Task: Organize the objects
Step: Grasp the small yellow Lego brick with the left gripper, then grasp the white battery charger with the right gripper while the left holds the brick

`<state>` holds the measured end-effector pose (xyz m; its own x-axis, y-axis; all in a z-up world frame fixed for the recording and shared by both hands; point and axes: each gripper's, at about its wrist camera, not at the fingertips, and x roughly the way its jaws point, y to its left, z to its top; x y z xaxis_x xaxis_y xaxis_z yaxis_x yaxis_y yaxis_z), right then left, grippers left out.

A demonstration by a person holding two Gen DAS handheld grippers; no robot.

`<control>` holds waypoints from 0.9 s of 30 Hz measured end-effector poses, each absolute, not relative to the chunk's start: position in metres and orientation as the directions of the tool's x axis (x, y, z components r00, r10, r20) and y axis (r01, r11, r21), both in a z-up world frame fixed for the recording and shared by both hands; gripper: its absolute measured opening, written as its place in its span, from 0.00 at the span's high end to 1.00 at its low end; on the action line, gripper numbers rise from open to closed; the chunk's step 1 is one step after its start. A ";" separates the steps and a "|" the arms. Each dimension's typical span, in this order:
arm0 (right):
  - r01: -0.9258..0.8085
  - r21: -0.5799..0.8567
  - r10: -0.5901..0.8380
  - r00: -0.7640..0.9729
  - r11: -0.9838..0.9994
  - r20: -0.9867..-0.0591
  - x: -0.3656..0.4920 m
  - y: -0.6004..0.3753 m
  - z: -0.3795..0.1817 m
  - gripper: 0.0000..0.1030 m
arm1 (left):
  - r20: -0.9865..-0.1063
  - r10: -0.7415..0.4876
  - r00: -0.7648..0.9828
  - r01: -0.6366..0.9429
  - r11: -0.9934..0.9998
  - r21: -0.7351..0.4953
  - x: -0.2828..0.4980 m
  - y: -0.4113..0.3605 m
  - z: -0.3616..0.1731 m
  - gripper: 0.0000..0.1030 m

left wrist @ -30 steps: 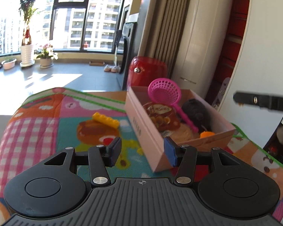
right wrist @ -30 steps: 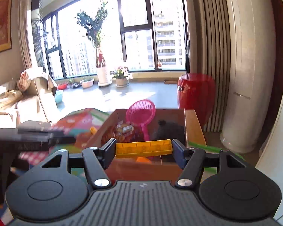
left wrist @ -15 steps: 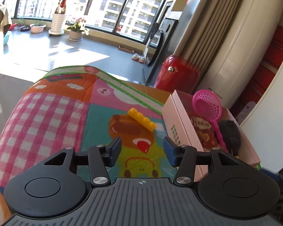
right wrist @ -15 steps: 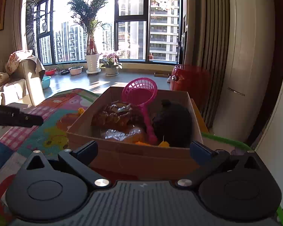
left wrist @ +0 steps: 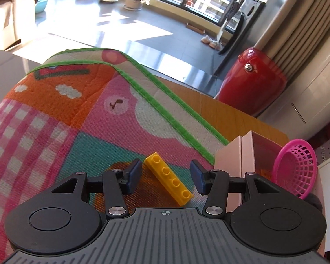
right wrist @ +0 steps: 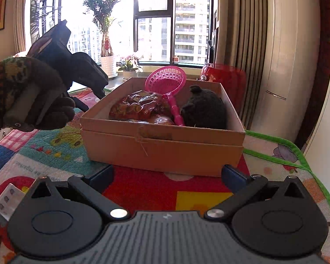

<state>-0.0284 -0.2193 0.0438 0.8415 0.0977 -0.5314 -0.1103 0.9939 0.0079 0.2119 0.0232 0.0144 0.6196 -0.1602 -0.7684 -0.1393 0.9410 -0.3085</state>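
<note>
A yellow brick point(left wrist: 171, 181) lies slantwise on the colourful mat point(left wrist: 44, 132). It shows in the gap of my left gripper point(left wrist: 166, 173), which is open; neither pad touches it. To its right stands the open cardboard box point(left wrist: 237, 154) with a pink scoop point(left wrist: 294, 169) sticking out. In the right wrist view the box point(right wrist: 162, 140) holds the pink scoop point(right wrist: 166, 81), shiny snack packets point(right wrist: 140, 105) and a dark plush thing point(right wrist: 205, 107). My right gripper point(right wrist: 167, 176) is wide open and empty, low over the mat before the box's front wall.
A gloved hand point(right wrist: 33, 101) holds the left gripper to the left of the box. A red drum point(left wrist: 250, 81) and a white column unit point(right wrist: 286, 55) stand behind the table. Bare wooden tabletop point(left wrist: 231, 114) shows past the mat's green edge. A white tag point(right wrist: 6, 200) lies at near left.
My right gripper let go of a yellow brick over the box, opened wide and sank in front of it. My left gripper swung left from the box to the brick on the mat.
</note>
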 end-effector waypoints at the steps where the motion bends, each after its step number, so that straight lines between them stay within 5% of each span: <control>1: -0.109 0.014 0.099 0.839 0.994 -0.535 -0.027 -0.220 0.044 0.00 | -0.769 -0.148 0.622 -0.129 0.949 -0.287 0.211 0.019 0.015 0.48; 3: -0.106 0.027 0.104 0.836 0.994 -0.538 -0.027 -0.222 0.043 0.00 | -0.770 -0.115 0.627 -0.096 0.970 -0.223 0.209 0.010 0.015 0.51; 5: -0.104 0.034 0.106 0.833 0.994 -0.543 -0.026 -0.223 0.043 0.00 | -0.766 -0.080 0.638 -0.064 0.986 -0.156 0.206 0.005 0.016 0.66; 11: -0.106 0.033 0.105 0.797 0.994 -0.595 -0.017 -0.220 0.038 0.00 | -0.743 -0.140 0.655 0.028 0.987 -0.161 0.181 0.017 0.017 0.82; 27: -0.059 0.139 0.137 0.739 0.988 -0.660 -0.003 -0.235 0.031 0.00 | -0.750 -0.255 0.611 0.200 0.966 -0.166 0.066 0.071 0.019 0.83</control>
